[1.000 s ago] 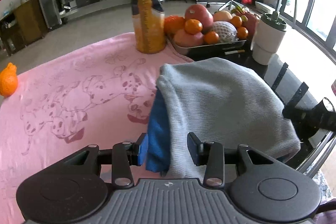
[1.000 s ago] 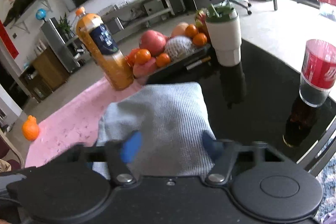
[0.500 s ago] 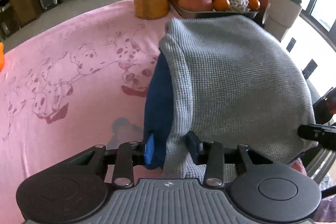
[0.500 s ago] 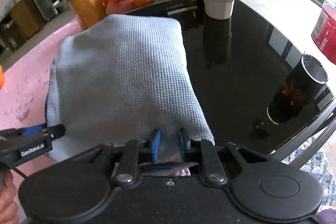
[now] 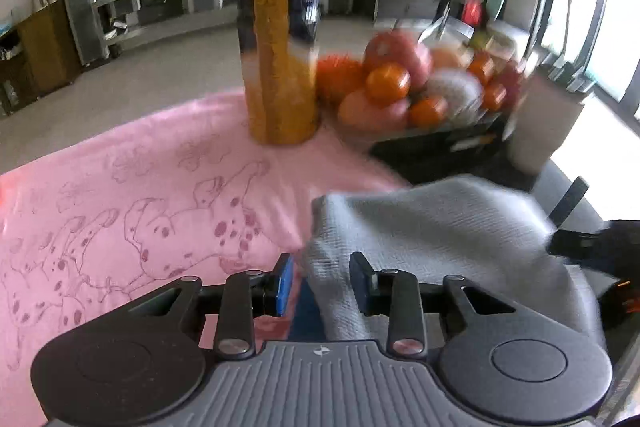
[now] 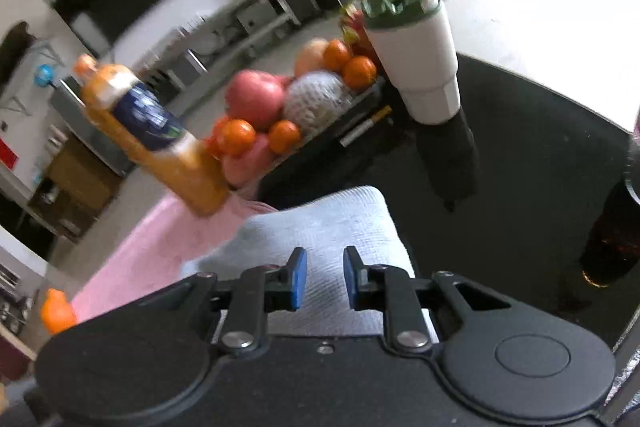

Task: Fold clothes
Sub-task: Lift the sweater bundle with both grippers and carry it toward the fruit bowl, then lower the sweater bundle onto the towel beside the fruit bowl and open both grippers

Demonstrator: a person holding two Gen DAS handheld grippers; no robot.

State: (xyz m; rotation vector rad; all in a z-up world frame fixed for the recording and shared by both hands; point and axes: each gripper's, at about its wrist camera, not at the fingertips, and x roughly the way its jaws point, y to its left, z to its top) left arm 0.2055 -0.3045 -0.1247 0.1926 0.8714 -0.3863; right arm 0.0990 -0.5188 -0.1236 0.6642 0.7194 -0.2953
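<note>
A folded grey knit garment (image 5: 440,239) with a dark blue layer (image 5: 306,311) under it lies at the right end of the pink dog-print cloth (image 5: 140,195). My left gripper (image 5: 320,283) is part open, its fingers either side of the garment's near left corner, not clamped. In the right wrist view the garment (image 6: 332,227) lies under my right gripper (image 6: 324,277), which is part open above its near edge and holds nothing. The right gripper also shows in the left wrist view (image 5: 592,251), at the garment's right edge.
An orange juice bottle (image 5: 280,39) and a tray of fruit (image 5: 408,95) stand behind the garment. A white cup with a green lid (image 6: 416,55) and a glass of dark drink (image 6: 612,239) stand on the black glass table (image 6: 532,155). A small orange toy (image 6: 56,311) sits far left.
Both grippers have opened, let go of the garment's near edge and pulled back and up. The garment now lies flat on the table.
</note>
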